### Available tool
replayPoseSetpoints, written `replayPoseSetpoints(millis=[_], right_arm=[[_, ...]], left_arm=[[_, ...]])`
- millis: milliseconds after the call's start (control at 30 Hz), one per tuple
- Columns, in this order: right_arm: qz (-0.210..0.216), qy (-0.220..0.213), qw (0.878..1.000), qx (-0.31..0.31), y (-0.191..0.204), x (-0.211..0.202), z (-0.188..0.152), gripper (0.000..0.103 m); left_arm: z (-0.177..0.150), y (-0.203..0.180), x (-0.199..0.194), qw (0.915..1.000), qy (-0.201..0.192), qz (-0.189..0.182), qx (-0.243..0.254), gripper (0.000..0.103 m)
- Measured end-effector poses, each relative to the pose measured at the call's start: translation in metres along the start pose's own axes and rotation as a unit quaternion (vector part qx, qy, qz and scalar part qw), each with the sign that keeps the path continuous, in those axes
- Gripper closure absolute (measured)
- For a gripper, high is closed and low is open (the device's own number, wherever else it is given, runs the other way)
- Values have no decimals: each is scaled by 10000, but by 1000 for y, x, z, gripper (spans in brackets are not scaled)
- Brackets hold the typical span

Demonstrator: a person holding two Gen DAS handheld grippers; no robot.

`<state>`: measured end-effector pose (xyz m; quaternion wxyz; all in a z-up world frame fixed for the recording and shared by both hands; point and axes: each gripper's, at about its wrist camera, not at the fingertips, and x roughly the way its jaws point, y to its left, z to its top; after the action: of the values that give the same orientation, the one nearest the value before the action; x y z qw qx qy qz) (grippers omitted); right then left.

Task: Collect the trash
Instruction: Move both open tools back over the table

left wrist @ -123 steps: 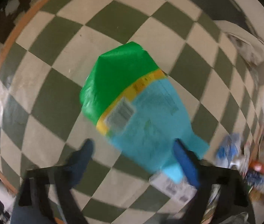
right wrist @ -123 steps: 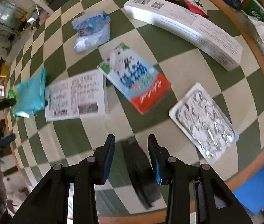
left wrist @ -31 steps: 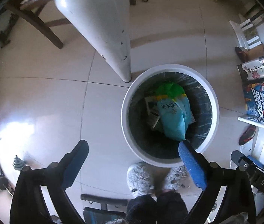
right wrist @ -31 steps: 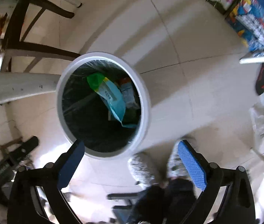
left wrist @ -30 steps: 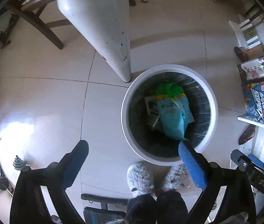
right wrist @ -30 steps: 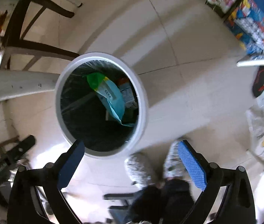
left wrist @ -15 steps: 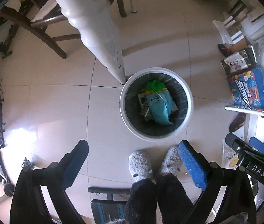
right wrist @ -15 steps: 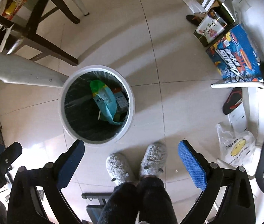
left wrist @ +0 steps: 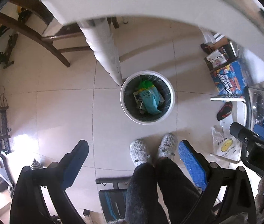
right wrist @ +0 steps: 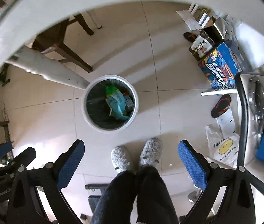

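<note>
A round white trash bin (left wrist: 171,100) with a dark liner stands on the tiled floor far below; it also shows in the right wrist view (right wrist: 90,120). Inside lies a green and light-blue packet (left wrist: 149,98), also seen in the right wrist view (right wrist: 116,100), on top of other paper trash. My left gripper (left wrist: 133,160) is open and empty, high above the floor. My right gripper (right wrist: 131,158) is open and empty too, at a similar height.
The white table's rim (left wrist: 132,3) curves across the top and its leg (left wrist: 105,50) stands beside the bin. The person's grey slippers (left wrist: 150,150) are just in front of the bin. Wooden chair legs (right wrist: 70,54), blue cartons (right wrist: 223,65) and a plastic bag (right wrist: 223,147) lie around.
Both grippers have risen well away from the bin, which looks much smaller now. The table's edge has come into view at the top. Both stay open.
</note>
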<state>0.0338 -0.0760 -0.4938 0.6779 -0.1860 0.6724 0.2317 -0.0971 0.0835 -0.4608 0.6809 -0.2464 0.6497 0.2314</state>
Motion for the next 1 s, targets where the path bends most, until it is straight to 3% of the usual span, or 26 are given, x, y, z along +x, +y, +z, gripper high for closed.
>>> replayPoseSetpoints(millis=[300, 467, 633, 767, 1000], right_arm=[[319, -122, 9994, 91, 7, -106, -17, 2], [644, -311, 9969, 333, 1, -168, -6, 2], [735, -784, 9916, 720, -27, -231, 28, 2], [635, -1085, 9857, 1125, -73, -262, 65, 2], [326, -981, 9797, 1720, -181, -245, 172, 2]], left_arm=[[-6, 0, -96, 9994, -338, 67, 93, 4], [21, -15, -148, 9964, -825, 106, 165, 4], [67, -43, -182, 9923, -1202, 90, 287, 4], [112, -80, -197, 9883, -1434, 246, 454, 4], [217, -152, -176, 9872, -1356, 441, 710, 4]])
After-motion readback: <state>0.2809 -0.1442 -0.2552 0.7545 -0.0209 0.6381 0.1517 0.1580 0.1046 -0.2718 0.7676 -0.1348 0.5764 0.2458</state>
